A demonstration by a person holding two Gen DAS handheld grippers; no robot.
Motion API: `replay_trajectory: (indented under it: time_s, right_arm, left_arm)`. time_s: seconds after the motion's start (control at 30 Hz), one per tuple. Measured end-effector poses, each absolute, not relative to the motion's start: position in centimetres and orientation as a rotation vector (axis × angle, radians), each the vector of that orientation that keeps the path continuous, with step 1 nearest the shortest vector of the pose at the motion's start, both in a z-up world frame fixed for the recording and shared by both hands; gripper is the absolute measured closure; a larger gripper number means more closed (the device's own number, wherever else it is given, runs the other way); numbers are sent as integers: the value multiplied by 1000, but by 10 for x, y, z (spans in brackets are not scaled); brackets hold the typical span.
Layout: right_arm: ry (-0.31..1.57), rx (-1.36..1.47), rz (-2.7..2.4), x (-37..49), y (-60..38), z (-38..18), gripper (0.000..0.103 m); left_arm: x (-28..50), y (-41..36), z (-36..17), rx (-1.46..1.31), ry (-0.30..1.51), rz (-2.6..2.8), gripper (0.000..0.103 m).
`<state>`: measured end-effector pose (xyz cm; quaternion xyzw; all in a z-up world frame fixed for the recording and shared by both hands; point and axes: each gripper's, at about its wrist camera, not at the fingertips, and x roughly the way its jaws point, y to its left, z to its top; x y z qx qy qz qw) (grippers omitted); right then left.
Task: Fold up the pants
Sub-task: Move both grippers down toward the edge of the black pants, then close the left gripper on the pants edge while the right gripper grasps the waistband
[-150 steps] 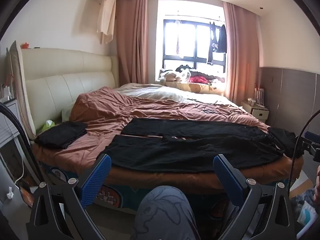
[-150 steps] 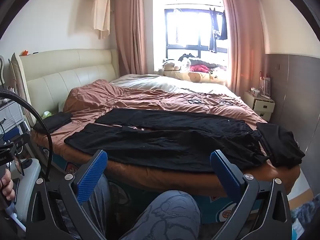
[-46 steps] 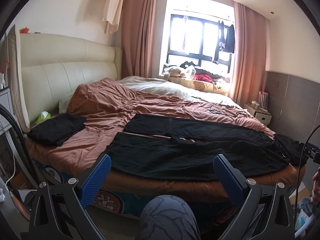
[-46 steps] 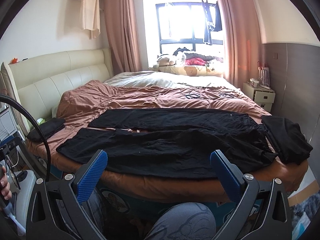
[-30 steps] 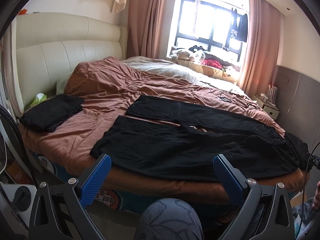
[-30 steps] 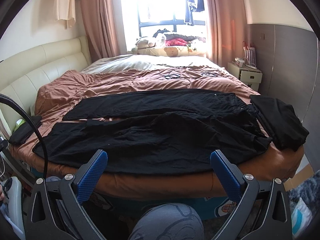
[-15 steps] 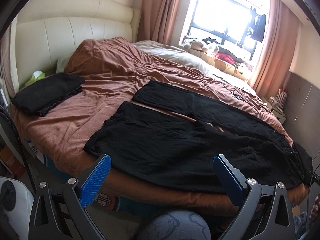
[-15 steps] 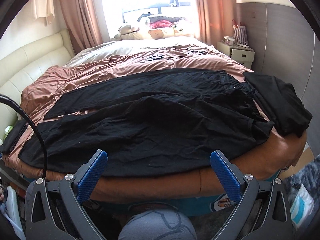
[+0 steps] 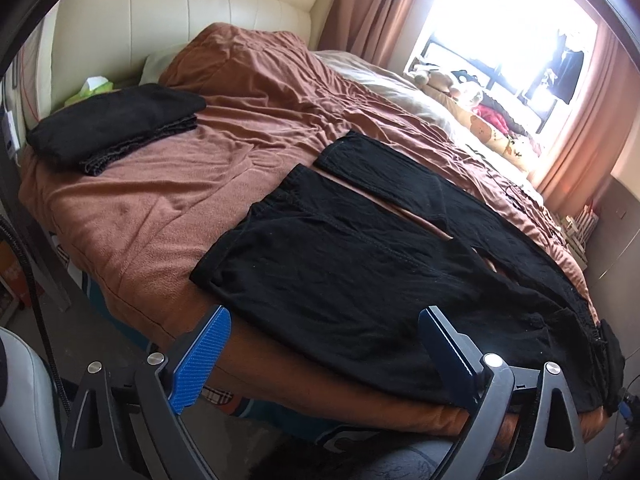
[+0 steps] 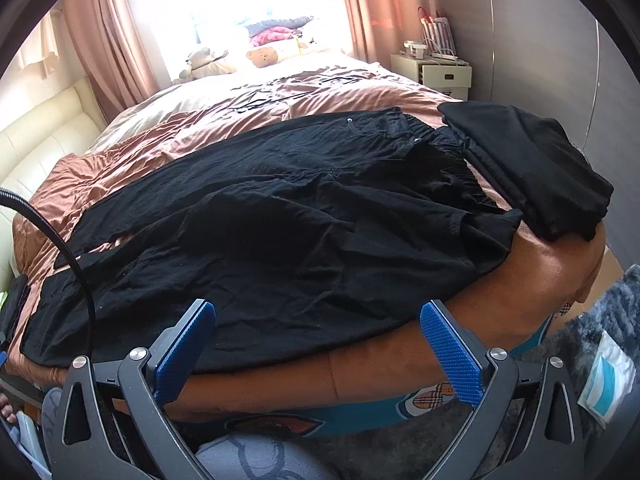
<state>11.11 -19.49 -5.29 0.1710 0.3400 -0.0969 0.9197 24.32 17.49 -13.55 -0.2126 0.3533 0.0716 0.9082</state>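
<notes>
Left hand-held gripper [image 9: 324, 340] is hanging over the near edge of the bed [image 9: 132, 216], its blue-padded jaws standing wide but just having been narrowing a little, with nothing gripped between them. Right hand-held gripper [image 10: 318, 330] is likewise gaping wide and empty above the same edge. Black pants [image 9: 360, 264] are lying spread flat on the brown blanket [image 9: 256, 92], their long axis running along the near edge of the bed. In the left wrist view the leg cuffs are pointing left, toward the cream headboard [image 9: 172, 4]; in the right wrist view the waistband is pointing right, toward the foot end, where it is touching a folded black garment [image 10: 528, 164]. The two legs are lying side by side, slightly apart near the cuffs, with blanket showing between them. Another folded black garment [image 9: 108, 124] is sitting near the headboard, well apart from the pants. A patterned knee [image 10: 256, 460] is showing below the grippers.
</notes>
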Motion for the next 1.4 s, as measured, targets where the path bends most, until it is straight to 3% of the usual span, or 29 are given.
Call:
replay_trajectory:
  time_s: [0.1, 0.27, 0.53, 0.73, 0.87, 1.03, 1.3, 1.37, 1.4]
  right_arm:
    - [728, 362, -214, 116, -200, -61, 0]
    - [736, 428, -213, 124, -217, -74, 0]
    - [741, 504, -236, 132, -242, -98, 2]
    - [761, 618, -295, 131, -272, -117, 14]
    - [750, 659, -340, 130, -293, -125, 14]
    - [709, 726, -360, 133, -320, -134, 16]
    - [666, 859, -285, 149, -364, -151, 42]
    - [663, 895, -237, 154, -371, -155, 67]
    - [666, 895, -237, 155, -375, -155, 73]
  left_arm:
    - [248, 184, -145, -461, 750, 167, 11]
    - [258, 197, -162, -527, 790, 169, 25]
    - [274, 207, -185, -581, 845, 194, 33]
    - [280, 227, -194, -600, 849, 274, 61]
    - [284, 232, -193, -600, 847, 315, 79]
    - [291, 233, -191, -591, 838, 336, 91]
    - [293, 231, -178, -549, 814, 347, 93]
    - [294, 232, -173, -553, 800, 344, 95]
    - [295, 232, -169, -550, 791, 343, 95]
